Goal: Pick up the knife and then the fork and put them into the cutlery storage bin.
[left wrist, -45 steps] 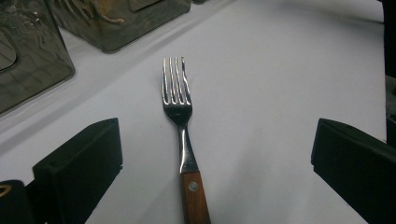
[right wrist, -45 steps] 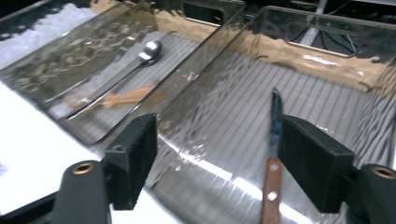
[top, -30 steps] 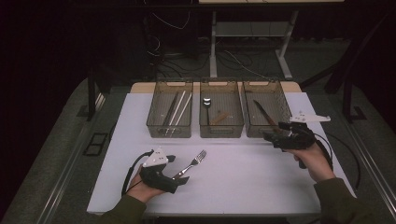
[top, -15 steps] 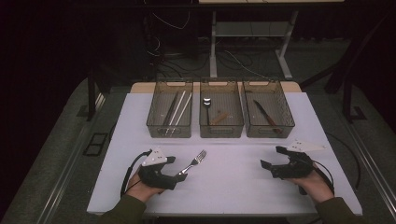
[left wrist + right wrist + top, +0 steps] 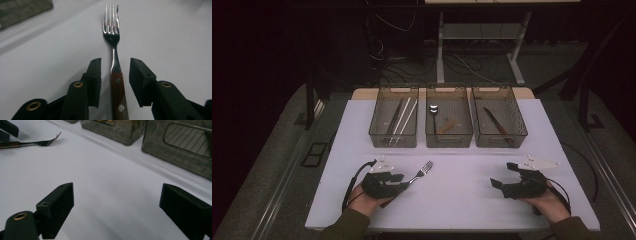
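The left gripper (image 5: 113,75) has just been closing its jaws around the fork (image 5: 115,75) on the counter (image 5: 462,200), pads not yet touching; the right gripper (image 5: 502,175), now lowered, gapes empty.

Black left gripper (image 5: 404,183), right gripper (image 5: 501,177): brass rivets, grey three-cornered top plates, black cables; olive sleeves.

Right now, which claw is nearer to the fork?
Left. The left claw straddles the fork handle, pads not yet touching. The right claw sits far across the table, open.
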### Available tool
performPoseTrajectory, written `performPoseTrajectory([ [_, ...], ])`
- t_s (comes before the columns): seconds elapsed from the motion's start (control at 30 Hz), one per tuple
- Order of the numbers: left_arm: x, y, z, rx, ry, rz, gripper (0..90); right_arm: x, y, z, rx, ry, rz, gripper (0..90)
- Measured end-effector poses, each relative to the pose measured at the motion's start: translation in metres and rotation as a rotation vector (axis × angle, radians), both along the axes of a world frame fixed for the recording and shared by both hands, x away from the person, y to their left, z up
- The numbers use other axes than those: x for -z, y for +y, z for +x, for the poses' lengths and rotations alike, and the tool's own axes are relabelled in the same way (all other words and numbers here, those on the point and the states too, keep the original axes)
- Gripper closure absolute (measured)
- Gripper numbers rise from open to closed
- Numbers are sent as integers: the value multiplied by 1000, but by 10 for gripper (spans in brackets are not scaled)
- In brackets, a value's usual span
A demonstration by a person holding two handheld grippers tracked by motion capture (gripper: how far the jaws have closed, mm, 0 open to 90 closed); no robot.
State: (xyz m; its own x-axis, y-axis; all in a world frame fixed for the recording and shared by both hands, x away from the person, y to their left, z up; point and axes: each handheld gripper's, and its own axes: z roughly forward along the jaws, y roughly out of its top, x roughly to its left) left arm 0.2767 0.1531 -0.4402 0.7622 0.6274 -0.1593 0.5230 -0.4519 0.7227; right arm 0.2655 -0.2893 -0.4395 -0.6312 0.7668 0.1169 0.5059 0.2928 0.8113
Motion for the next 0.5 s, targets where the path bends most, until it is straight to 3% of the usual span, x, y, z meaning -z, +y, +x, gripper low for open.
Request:
performPoseTrajectory([
  [0.17, 3, -4, -1, -2, 23, 14, 655, 0, 1, 0, -9, 0, -6, 125],
  [0.27, 5, -7, -1, 11, 24, 45, 679, 0, 1, 0, -5, -1, -1, 125],
  [0.4, 7, -9, -2, -11, 14, 47, 717, 0, 1, 0, -3, -2, -3, 125],
  [0.5, 7, -11, -5, 5, -15, 90, 722, 0, 1, 0, -3, -1, -3, 125],
])
